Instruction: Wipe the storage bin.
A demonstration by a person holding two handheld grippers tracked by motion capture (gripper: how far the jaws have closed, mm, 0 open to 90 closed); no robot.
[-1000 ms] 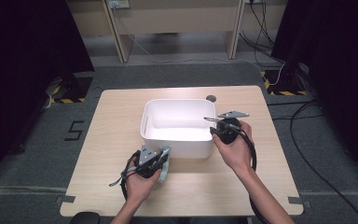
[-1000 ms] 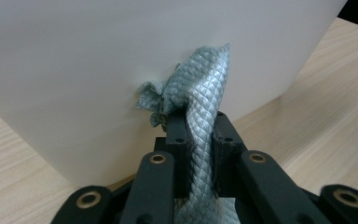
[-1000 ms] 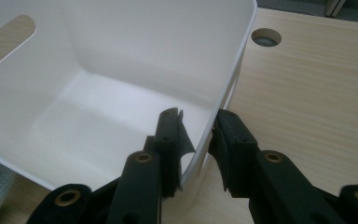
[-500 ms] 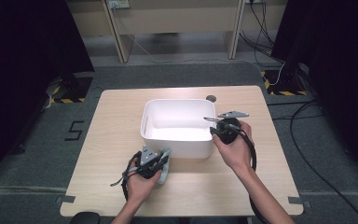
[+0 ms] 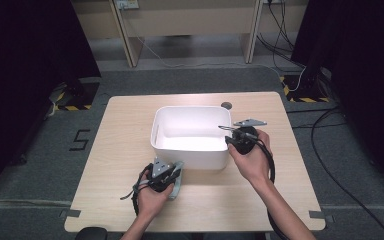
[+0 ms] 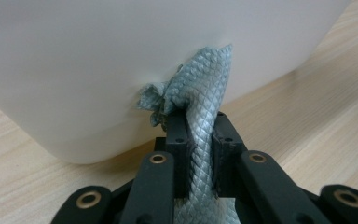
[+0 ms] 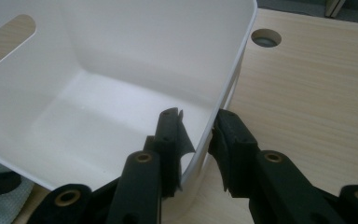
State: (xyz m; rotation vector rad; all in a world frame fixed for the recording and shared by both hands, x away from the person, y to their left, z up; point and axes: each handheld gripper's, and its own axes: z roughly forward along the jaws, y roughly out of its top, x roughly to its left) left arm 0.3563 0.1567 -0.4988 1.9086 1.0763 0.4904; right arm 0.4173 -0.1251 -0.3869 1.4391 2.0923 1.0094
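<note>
**White bin braced at its rim, grey cloth pinched against its wall**

High view. Item one: a white plastic bin (image 5: 190, 135), rectangular with rounded corners and a slotted handle, on a pale wood-grain table (image 5: 110, 165). Item two: a grey cloth (image 5: 177, 179), clamped in the left gripper (image 5: 166, 172) just ahead of the bin's near wall. The right gripper (image 5: 236, 136) sits at the bin's right rim.

Left gripper view. The jaws are pressed together on the cloth (image 6: 200, 107), which runs up between them and bunches past their tips against the smooth bin wall (image 6: 121, 56). The weave is scaly and diamond-patterned; the fabric is soft, limp and light, and will fold wherever it is unsupported. A pinch on a gathered fold, as here, suits it best; it should not slip.

Right gripper view. The jaws straddle the bin's rim (image 7: 235, 70), one inside and one outside. The inner one looks to lie against the wall, a slight gap shows before the outer one, so I cannot tell whether they truly clamp. The bin is thin-walled, glossy, stiff but likely light and slippery; the rolled rim or handle slot (image 7: 9, 39) is the sound place to hold. A round cable hole (image 7: 265, 37) lies beyond the outer jaw.
</note>
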